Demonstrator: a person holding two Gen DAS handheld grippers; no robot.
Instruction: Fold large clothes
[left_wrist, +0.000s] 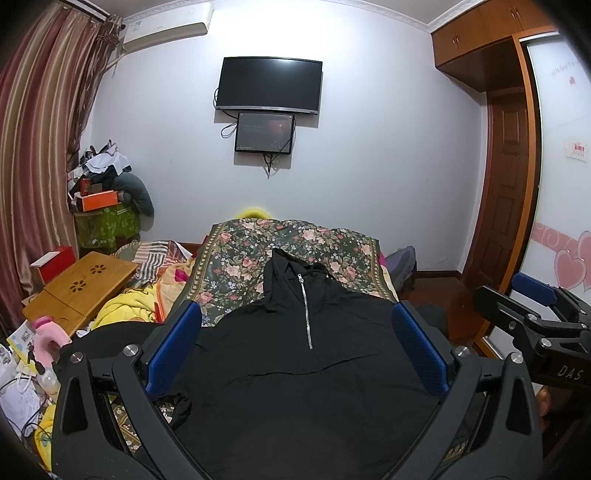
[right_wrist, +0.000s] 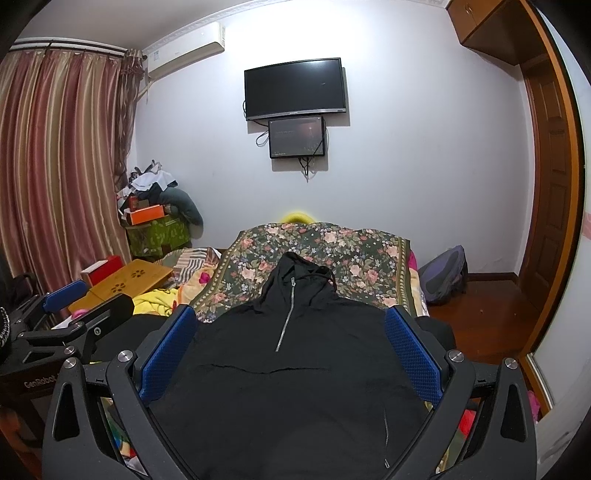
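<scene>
A large black hooded jacket (left_wrist: 295, 369) with a silver half zip lies flat, front up, on a floral bedspread (left_wrist: 240, 266), its hood pointing away from me. It also shows in the right wrist view (right_wrist: 288, 387). My left gripper (left_wrist: 295, 339) is open and empty, held above the jacket's lower part. My right gripper (right_wrist: 290, 339) is open and empty, also above the jacket. The right gripper shows at the right edge of the left wrist view (left_wrist: 535, 310), and the left gripper at the left edge of the right wrist view (right_wrist: 77, 306).
A wooden lap desk (left_wrist: 81, 288) and piled bedding (left_wrist: 122, 306) lie left of the jacket. Boxes and clothes (left_wrist: 103, 192) are stacked in the far left corner by the curtain. A backpack (right_wrist: 443, 273) sits on the wooden floor at right. A TV (left_wrist: 269, 85) hangs on the far wall.
</scene>
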